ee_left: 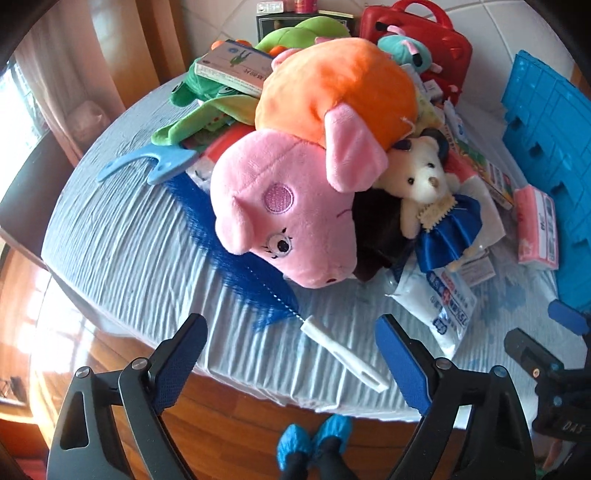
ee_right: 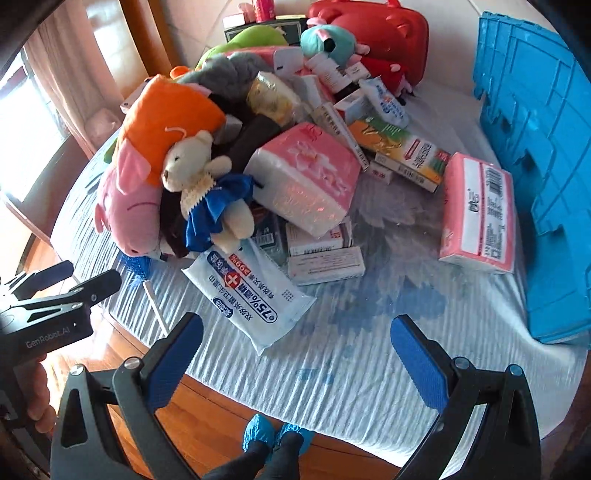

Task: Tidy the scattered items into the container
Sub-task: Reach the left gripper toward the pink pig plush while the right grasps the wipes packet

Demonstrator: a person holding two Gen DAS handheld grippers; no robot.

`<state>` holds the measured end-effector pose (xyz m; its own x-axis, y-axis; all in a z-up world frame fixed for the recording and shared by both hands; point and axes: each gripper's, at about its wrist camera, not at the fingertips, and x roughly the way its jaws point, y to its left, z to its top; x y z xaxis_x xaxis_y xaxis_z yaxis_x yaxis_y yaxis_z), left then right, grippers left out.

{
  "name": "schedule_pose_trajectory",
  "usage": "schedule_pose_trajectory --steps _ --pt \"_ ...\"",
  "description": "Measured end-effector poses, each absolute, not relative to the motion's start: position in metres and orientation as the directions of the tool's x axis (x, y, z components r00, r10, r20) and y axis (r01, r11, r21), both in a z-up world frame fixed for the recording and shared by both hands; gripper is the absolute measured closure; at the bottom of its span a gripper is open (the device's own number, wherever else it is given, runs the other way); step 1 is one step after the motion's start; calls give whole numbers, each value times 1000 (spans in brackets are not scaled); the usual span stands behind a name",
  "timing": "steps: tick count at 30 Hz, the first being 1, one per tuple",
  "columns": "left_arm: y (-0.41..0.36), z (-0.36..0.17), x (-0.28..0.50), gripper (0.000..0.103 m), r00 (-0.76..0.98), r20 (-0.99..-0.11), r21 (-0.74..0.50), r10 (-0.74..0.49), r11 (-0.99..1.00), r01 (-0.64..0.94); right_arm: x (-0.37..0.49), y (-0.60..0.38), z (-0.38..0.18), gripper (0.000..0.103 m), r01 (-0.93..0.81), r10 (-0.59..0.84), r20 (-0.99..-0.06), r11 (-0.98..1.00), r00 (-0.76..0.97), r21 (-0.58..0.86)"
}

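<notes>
A heap of items lies on a round table covered with a wrinkled pale cloth [ee_left: 129, 258]. In front is a pink pig plush [ee_left: 288, 221] with an orange body, and a white bear in a blue dress [ee_left: 424, 184] leans on it. A blue bottle brush [ee_left: 236, 258] pokes out under the pig. My left gripper [ee_left: 290, 325] hangs open above the brush's white handle [ee_left: 343, 354], gripping nothing. My right gripper [ee_right: 297, 325] is open over bare cloth, near a wipes pack [ee_right: 251, 295]. The blue crate [ee_right: 535, 147] stands at the table's right.
A pink tissue pack [ee_right: 480, 214] lies beside the crate, and a larger tissue block [ee_right: 306, 177] and several boxes fill the middle. A red case [ee_right: 376, 29] and a green plush [ee_left: 207, 96] are at the back. The person's feet in blue covers [ee_left: 314, 439] stand below the table's edge.
</notes>
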<state>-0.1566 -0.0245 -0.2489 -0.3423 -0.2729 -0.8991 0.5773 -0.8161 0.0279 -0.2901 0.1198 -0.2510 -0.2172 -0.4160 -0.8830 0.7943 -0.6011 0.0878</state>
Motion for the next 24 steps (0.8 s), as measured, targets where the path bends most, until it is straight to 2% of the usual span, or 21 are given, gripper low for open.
schedule_pose_trajectory --steps 3,16,18,20,24 --pt "-27 -269 -167 14 -315 -914 23 -256 -807 590 -291 107 -264 0 815 -406 -890 -575 -208 72" --pt "-64 -308 -177 15 -284 -917 29 -281 -756 654 -295 66 -310 2 869 -404 -905 -486 -130 92" --pt "-66 -314 -179 21 -290 -922 12 -255 -771 637 -293 61 -313 28 869 -403 -904 -488 -142 81" --pt "-65 -317 -179 45 -299 -929 -12 -219 -788 616 -292 59 -314 35 862 -393 -907 -501 -149 76" --pt "-63 -315 -170 62 -289 -930 27 -227 -827 562 -290 62 -313 41 828 -380 -911 -553 -158 87"
